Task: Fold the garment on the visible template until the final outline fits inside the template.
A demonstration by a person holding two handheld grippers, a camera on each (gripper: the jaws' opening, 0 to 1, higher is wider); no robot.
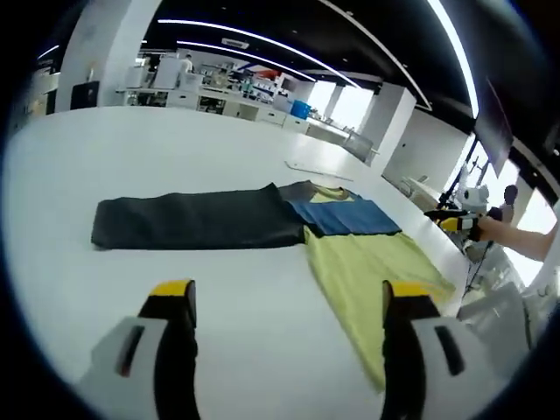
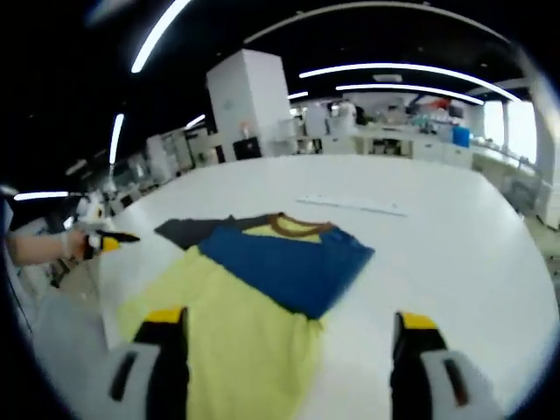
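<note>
A colour-block shirt lies flat on the white table (image 1: pixel 175 367). In the left gripper view its dark grey part (image 1: pixel 197 219) stretches to the left, a blue part (image 1: pixel 346 216) sits in the middle, and the yellow-green part (image 1: pixel 367 271) runs toward the right jaw. My left gripper (image 1: pixel 289 296) hovers open above bare table, short of the shirt. In the right gripper view the blue part (image 2: pixel 289 262) lies over the yellow part (image 2: pixel 227 341), with a brown collar (image 2: pixel 297 226) at the far end. My right gripper (image 2: pixel 289 320) is open, with its left jaw over the yellow cloth.
A thin pale strip (image 2: pixel 350 206) lies on the table beyond the collar. A hand holds the other gripper (image 1: pixel 457 220) at the table's right edge, and likewise the other gripper (image 2: pixel 103 241) at the left edge. Lab benches and shelves (image 1: pixel 227 96) stand far behind.
</note>
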